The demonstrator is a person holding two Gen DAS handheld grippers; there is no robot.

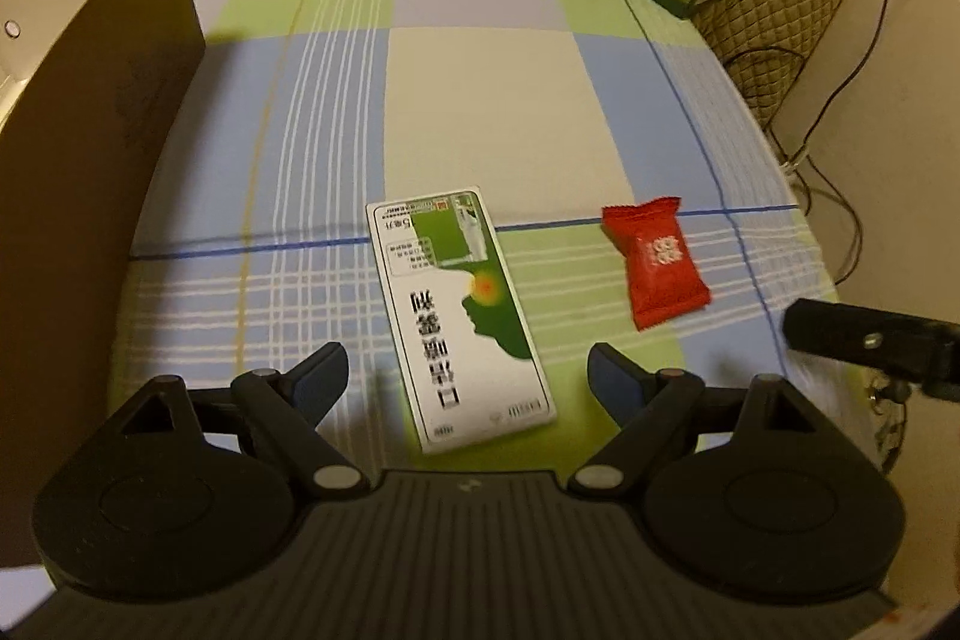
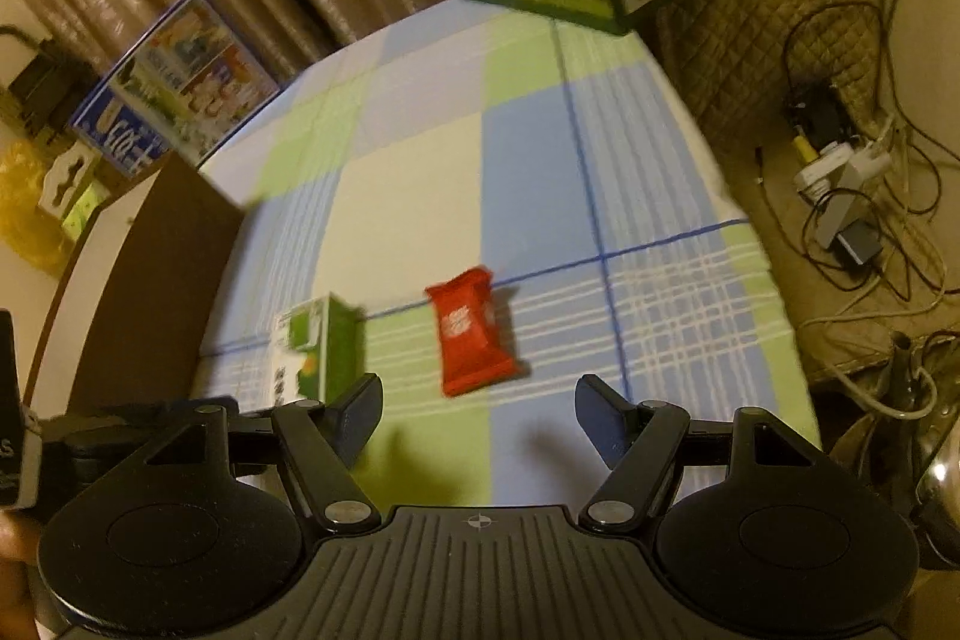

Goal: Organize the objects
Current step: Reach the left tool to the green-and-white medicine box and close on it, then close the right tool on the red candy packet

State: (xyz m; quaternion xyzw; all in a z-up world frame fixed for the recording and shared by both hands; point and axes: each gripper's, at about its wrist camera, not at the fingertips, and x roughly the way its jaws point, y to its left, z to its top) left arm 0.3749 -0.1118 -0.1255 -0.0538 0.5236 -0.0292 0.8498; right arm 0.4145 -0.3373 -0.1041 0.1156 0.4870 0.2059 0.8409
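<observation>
White-and-green carton box (image 1: 459, 316) lies flat near the table's front edge, red sachet (image 1: 655, 261) just to its right, apart. Approach step: left gripper (image 1: 468, 376) hangs over the box, right gripper (image 2: 478, 409) over the sachet, both wide and empty. Next calls for descent and closing. Motion blur obscures print; the destination container is unclear.

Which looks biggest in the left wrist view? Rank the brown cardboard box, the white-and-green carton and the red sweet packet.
1. Brown cardboard box, though it is nearest the camera and cut off by the frame.
2. White-and-green carton.
3. Red sweet packet.
</observation>
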